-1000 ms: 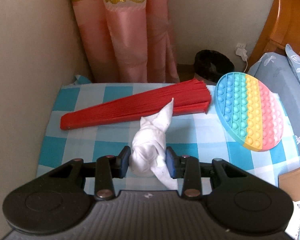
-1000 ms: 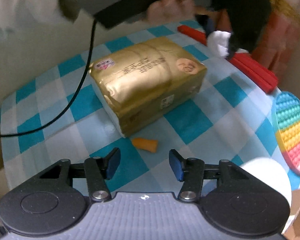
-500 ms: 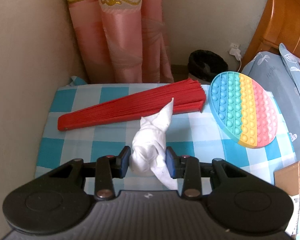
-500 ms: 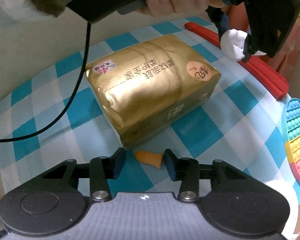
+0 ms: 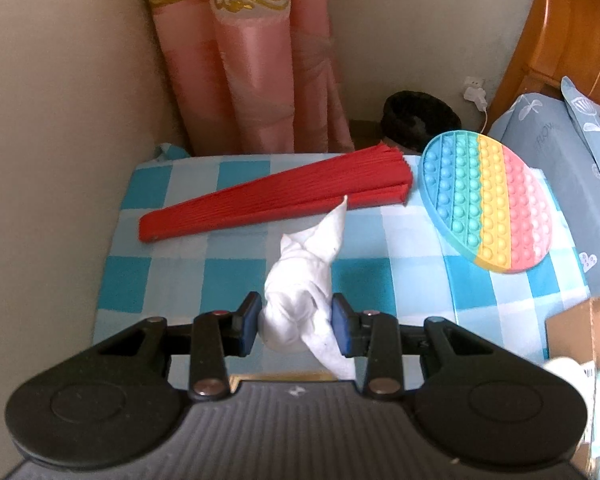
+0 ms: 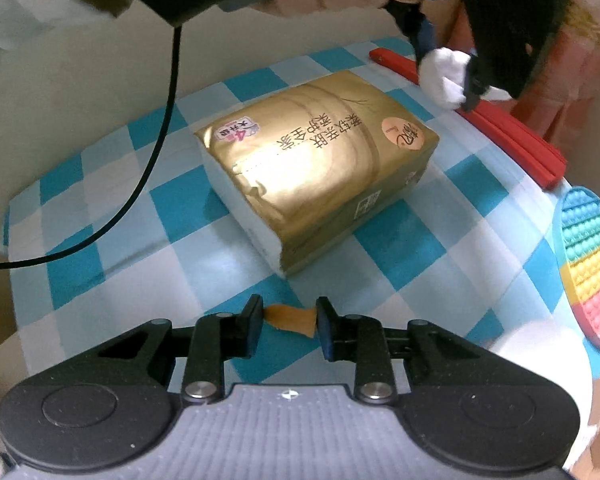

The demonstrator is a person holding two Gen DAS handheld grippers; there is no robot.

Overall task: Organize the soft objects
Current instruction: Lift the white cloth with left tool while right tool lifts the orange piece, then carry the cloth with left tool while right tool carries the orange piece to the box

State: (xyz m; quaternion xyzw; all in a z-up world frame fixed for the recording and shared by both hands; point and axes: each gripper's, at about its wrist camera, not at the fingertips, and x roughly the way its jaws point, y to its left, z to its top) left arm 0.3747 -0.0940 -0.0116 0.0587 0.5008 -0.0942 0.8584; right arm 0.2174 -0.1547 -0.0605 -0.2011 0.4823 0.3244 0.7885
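A: Item one, left tongs: clamped on a crumpled white tissue wad, carried clear of the bench, one twisted corner pointing up toward the red folded fan. Same wad visible from the right wrist view, pinched high above the far corner of the checked cloth.

B: Item two, right tongs: drawn in tight on a small orange scrap, pads touching both its ends. Scrap low, at or just above the cloth; lifted or not, cannot tell.

A: Item three, gold tissue pack: lying flat mid-bench, untouched, just beyond the orange scrap.

B: Item four, rainbow pop-bubble mat: at the right edge of the bench, overhanging it, near the wide end of the fan. Untouched.

A: Item five, cardboard box: corner only, beside the bench at right. Possibly the drop point; contents not visible, so not confirmed.

B: Progress, as judged: two small soft pieces in grip, neither yet deposited anywhere. Nothing seen sorted into a container.

A: Remaining, as judged: set down tissue wad and orange scrap at a chosen spot; then tissue pack and perhaps the pop mat. Fan rigid-looking, probably outside the sort. Early stage overall.
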